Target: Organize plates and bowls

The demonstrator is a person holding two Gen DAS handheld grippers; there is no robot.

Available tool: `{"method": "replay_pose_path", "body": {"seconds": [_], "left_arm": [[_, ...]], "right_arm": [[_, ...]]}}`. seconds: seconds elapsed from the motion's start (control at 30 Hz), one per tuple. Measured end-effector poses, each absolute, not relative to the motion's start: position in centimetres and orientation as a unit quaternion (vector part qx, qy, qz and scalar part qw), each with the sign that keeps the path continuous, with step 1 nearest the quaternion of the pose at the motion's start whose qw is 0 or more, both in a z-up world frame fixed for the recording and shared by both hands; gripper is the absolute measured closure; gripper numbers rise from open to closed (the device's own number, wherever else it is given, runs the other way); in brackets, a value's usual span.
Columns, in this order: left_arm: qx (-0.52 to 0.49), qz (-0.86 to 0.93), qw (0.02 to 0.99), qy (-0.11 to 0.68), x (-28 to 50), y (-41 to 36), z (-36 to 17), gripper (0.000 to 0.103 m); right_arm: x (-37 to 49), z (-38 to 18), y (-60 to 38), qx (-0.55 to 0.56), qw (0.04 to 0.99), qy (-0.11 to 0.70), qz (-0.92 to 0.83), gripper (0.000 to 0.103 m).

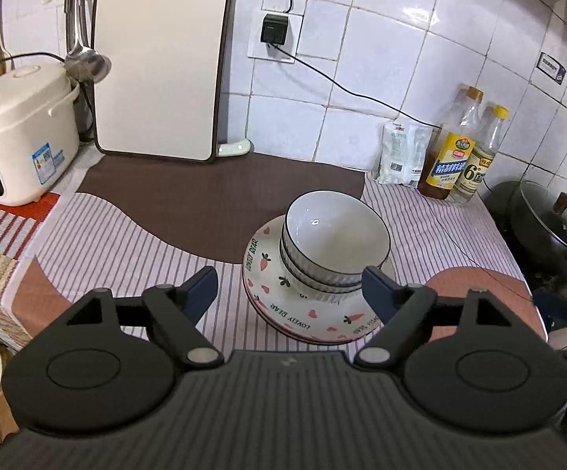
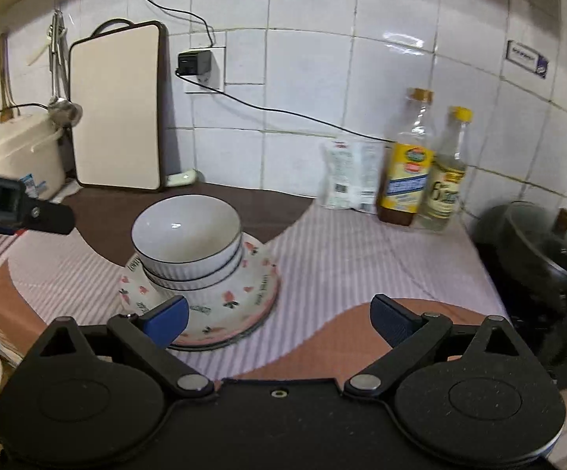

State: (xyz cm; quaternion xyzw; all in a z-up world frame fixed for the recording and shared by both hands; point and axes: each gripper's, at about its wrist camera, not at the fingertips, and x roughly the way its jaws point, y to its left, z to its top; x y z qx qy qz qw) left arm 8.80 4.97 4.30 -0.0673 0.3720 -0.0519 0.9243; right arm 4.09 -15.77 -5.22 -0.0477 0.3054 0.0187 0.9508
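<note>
Stacked white ribbed bowls (image 1: 334, 243) with dark rims sit nested on a stack of carrot-and-heart print plates (image 1: 283, 313) on the striped cloth. My left gripper (image 1: 289, 290) is open and empty, just in front of the stack, fingers either side of its near edge and above it. In the right wrist view the bowls (image 2: 187, 243) and plates (image 2: 240, 305) lie left of centre. My right gripper (image 2: 279, 319) is open and empty, its left finger over the plates' near rim. The left gripper's body (image 2: 13, 211) shows at the left edge.
A rice cooker (image 1: 17, 133) stands at the back left, a cutting board (image 1: 158, 62) leans on the tiled wall. Two bottles (image 1: 459, 149) and a packet (image 1: 401, 156) stand at the back right. A lidded black wok (image 1: 534, 223) sits at the right. A power cable (image 1: 361, 94) runs along the wall.
</note>
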Motion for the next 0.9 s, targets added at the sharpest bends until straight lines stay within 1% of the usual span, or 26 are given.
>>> {"method": "replay_pose_path", "body": {"seconds": [0.23,0.6,0.7,0.9], "left_arm": [[-0.055,-0.04,0.932,0.356,6.0,5.1,4.5,0.008],[-0.053,-0.023,0.936,0.348,4.2,5.8,3.7,0.007],[-0.056,-0.02,0.935,0.351,4.2,6.1,3.6,0.007],[-0.043,-0.023,0.934,0.353,3.8,5.8,3.3,0.007]], "right_arm": [[1.9,-3.8,-16.3,-0.043,0.952,0.302,0.015,0.001],[-0.8,-3.6,-16.3,-0.05,0.963,0.263,0.014,0.001],[-0.9,-3.8,-16.0,-0.067,0.963,0.263,0.007,0.001],[-1.2,-3.7,-16.0,-0.059,0.963,0.262,0.008,0.001]]}}
